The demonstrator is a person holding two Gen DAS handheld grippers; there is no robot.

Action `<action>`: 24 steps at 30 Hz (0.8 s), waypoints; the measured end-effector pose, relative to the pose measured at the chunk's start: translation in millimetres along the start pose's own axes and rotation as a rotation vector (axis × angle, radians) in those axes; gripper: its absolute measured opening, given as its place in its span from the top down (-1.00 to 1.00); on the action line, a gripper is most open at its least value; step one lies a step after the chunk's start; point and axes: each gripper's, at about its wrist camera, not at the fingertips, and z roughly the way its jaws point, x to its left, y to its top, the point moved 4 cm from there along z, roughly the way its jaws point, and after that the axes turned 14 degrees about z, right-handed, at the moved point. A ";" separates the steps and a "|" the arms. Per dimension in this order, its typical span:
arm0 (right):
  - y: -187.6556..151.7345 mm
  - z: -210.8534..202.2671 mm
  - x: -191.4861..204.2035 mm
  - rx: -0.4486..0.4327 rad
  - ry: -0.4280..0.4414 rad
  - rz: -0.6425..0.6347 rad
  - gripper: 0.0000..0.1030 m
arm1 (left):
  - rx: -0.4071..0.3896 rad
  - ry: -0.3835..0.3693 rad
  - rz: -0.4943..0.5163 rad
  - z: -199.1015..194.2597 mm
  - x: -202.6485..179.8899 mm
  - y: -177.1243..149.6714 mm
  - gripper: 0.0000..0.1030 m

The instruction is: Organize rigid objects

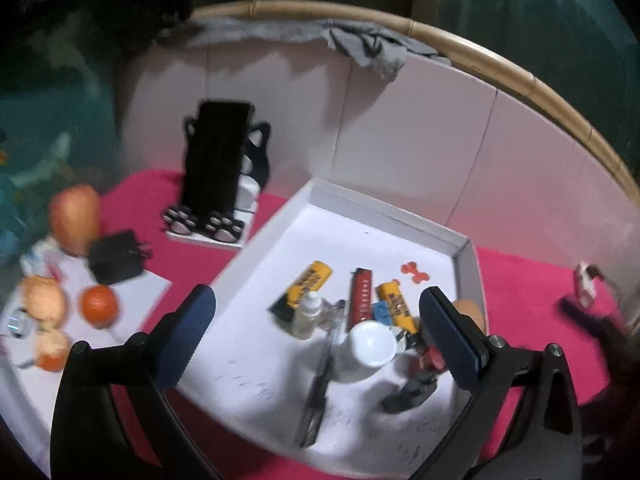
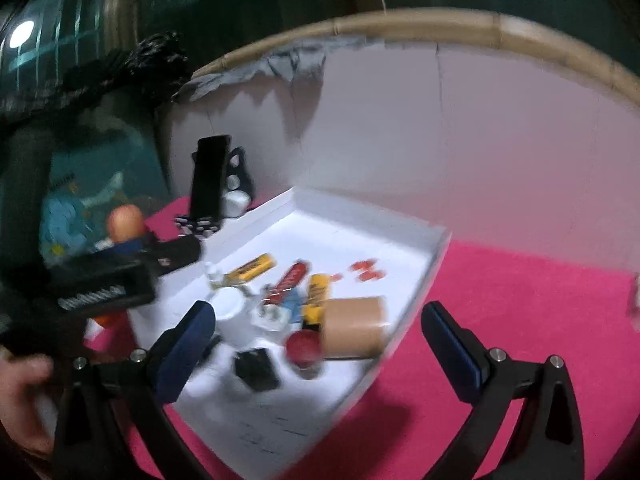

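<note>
A white tray (image 1: 380, 205) on pink cloth holds a pile of small things: two yellow tubes (image 1: 306, 284), a red tube (image 1: 360, 296), a dropper bottle (image 1: 310, 312), a white cup (image 1: 370, 346), a pen (image 1: 320, 384) and a red bone shape (image 1: 416, 272). My left gripper (image 1: 318, 300) hovers open over the tray's near side, with nothing held. In the right wrist view the same tray (image 2: 360, 210) also shows a brown cardboard cylinder (image 2: 354, 328), a red lid (image 2: 304, 346) and a small black block (image 2: 256, 368). My right gripper (image 2: 318, 312) is open and holds nothing.
A black phone (image 1: 216, 160) leans on a paw-print stand behind the tray. An apple (image 1: 74, 216), oranges (image 1: 99, 305) and a black charger (image 1: 116, 258) lie on a white sheet to the left. A pale wall with a bamboo rim (image 1: 520, 76) closes the back. A hand (image 2: 22, 392) shows at the left.
</note>
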 end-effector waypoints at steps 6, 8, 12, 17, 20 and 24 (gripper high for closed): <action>0.3 -68.4 -32.1 -0.261 -0.305 0.045 -1.00 | -0.094 0.209 0.067 -62.2 -16.0 0.9 -0.99; -2.9 -82.6 -46.0 -0.248 -0.298 0.088 -1.00 | -0.122 0.234 0.067 -83.2 -23.0 -2.0 -0.99; -12.6 -111.6 -66.4 -0.230 -0.272 0.138 -1.00 | -0.073 0.180 0.037 -106.5 -32.3 -14.3 -0.99; -27.2 -165.1 -80.4 -0.277 -0.186 0.212 -1.00 | -0.014 0.048 0.040 -124.7 -47.6 -31.4 -0.99; -31.3 -191.2 -87.7 -0.292 -0.166 0.258 -1.00 | -0.019 -0.016 0.023 -136.7 -55.7 -39.5 -0.99; -33.3 -223.2 -95.1 -0.349 -0.184 0.298 -1.00 | -0.026 0.018 0.052 -151.2 -61.6 -46.2 -0.99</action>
